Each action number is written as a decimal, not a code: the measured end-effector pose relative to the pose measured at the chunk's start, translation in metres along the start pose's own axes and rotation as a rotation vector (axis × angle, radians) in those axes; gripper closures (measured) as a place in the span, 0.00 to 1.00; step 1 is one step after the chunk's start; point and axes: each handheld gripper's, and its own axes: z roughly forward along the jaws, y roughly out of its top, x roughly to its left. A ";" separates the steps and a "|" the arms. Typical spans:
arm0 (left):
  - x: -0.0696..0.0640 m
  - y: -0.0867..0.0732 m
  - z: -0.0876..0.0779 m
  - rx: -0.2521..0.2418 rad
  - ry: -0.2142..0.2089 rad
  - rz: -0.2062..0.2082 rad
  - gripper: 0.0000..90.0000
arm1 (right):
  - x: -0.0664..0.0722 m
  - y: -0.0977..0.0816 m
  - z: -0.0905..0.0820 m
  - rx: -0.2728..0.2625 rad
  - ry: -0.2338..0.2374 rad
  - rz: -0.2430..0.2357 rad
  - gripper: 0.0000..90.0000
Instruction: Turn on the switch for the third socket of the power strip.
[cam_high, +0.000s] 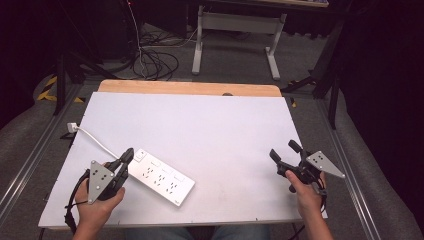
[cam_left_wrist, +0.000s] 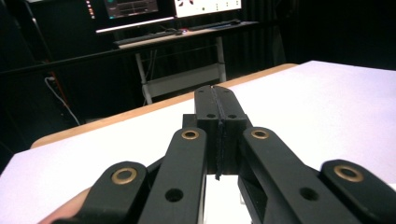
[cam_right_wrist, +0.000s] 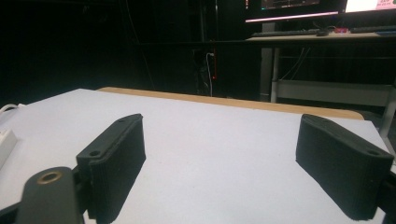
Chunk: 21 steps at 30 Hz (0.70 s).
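Resting beside a glossy white rectangular power strip (cam_high: 161, 176), the left gripper (cam_high: 128, 156) is pinched closed; the right gripper's (cam_high: 283, 152) ribbed black pads (cam_right_wrist: 117, 158) gape wide.

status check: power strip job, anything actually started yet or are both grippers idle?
Done: nothing visible. The power strip lies flat on the white table, its cord trailing off the left edge. In hand: nothing. The left gripper is shut and empty beside the strip; the right gripper is open, well apart. Left: everything, presumably.
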 end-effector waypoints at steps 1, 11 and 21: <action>-0.001 0.000 0.001 0.003 -0.007 0.000 1.00 | 0.000 0.000 0.000 0.000 0.000 0.000 0.18; -0.016 0.001 0.013 0.052 -0.091 0.053 1.00 | 0.000 0.000 0.001 -0.001 0.002 0.000 0.18; -0.032 0.001 0.023 0.103 -0.174 0.120 1.00 | 0.000 0.000 0.001 -0.003 0.001 0.001 0.18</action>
